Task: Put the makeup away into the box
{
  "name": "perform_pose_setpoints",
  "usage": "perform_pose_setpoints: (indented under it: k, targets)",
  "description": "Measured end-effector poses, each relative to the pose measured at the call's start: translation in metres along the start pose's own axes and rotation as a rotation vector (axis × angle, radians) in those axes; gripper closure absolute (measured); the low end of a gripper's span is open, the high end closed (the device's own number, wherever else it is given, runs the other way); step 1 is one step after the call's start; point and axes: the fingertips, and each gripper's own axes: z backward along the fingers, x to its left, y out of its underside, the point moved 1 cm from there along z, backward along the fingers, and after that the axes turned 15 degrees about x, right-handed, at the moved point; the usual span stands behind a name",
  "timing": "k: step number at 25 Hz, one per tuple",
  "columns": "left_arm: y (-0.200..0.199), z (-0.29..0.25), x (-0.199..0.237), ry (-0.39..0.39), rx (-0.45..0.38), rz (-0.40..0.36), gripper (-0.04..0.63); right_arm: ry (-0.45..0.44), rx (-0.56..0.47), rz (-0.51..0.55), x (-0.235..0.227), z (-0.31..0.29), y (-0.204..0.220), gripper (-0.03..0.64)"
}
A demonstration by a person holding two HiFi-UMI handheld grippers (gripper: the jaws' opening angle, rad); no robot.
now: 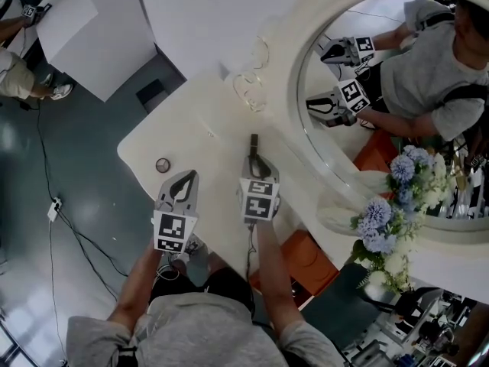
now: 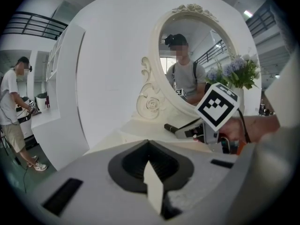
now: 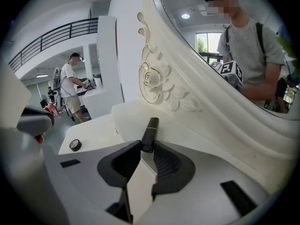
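Observation:
A black makeup tube (image 1: 254,141) lies on the white vanity table (image 1: 202,125), pointing at the mirror. My right gripper (image 1: 254,157) is shut on its near end; in the right gripper view the tube (image 3: 151,127) sticks out forward from between the pads of that gripper (image 3: 146,146). My left gripper (image 1: 189,176) hovers over the table's front edge to the left, its jaw tips together and nothing between them (image 2: 149,143). A small round compact (image 1: 163,165) lies left of it (image 3: 75,145). A clear container (image 1: 252,90) stands at the back by the mirror frame.
A big oval mirror (image 1: 382,90) in an ornate white frame (image 3: 159,86) rises right of the table and reflects both grippers. Blue and white flowers (image 1: 393,209) stand at the right. White furniture (image 1: 84,29) and a person (image 2: 14,102) are across the floor to the left.

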Motion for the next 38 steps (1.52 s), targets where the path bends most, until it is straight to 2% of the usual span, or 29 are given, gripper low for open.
perform_pose_setpoints:
  k: [9,19,28,38]
  targets:
    - [-0.013,0.024,-0.013,0.027,-0.041,-0.042,0.595,0.007,-0.051,-0.028,0.002,0.041,0.003,0.52]
    - [-0.037,0.061,-0.059,0.128,-0.127,-0.156,0.595,0.1,-0.154,-0.105,-0.009,0.132,0.029,0.521]
    - [-0.047,0.108,-0.115,0.264,-0.197,-0.266,0.594,0.22,-0.221,-0.209,-0.014,0.223,0.083,0.52]
    - [-0.031,0.141,-0.186,0.441,-0.231,-0.397,0.594,0.37,-0.246,-0.36,-0.014,0.293,0.172,0.52]
